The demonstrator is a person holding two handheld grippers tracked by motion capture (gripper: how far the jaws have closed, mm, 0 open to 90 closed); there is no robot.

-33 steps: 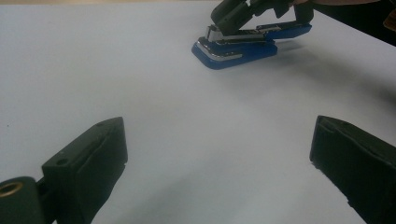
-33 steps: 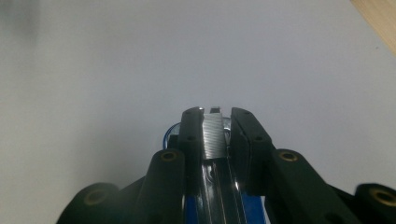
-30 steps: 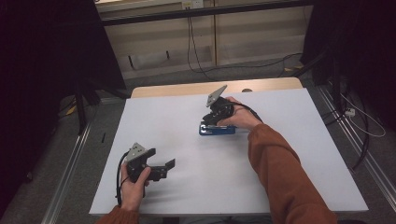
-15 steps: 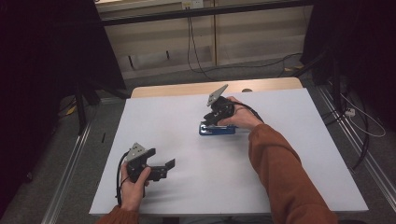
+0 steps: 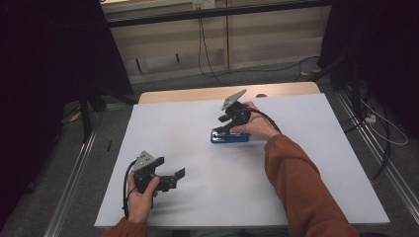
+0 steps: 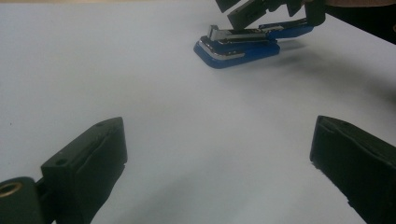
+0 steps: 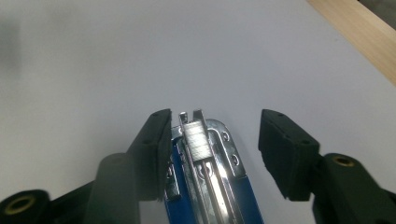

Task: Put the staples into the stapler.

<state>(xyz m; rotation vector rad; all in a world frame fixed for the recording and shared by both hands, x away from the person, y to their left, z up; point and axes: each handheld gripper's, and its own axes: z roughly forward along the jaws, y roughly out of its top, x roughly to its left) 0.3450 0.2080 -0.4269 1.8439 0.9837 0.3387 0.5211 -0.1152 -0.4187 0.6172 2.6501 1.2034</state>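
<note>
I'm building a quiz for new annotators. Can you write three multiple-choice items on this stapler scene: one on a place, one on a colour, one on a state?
1. Where does the blue metal-and-plastic stapler lie?
A. on the white tabletop, below the right gripper
B. on the floor
C. in the left gripper

2. What colour is the stapler's base?
A. red
B. blue
C. yellow

3. How does the left gripper stand?
A. shut on the stapler
B. shut on a cable
C. open, with nothing between its jaws

Answers:
1 A: the high view shows it on the white tabletop, under the right gripper.
2 B: the left gripper view shows a blue base beneath the silver staple track.
3 C: the left gripper view shows its jaws wide apart over bare table.
</note>
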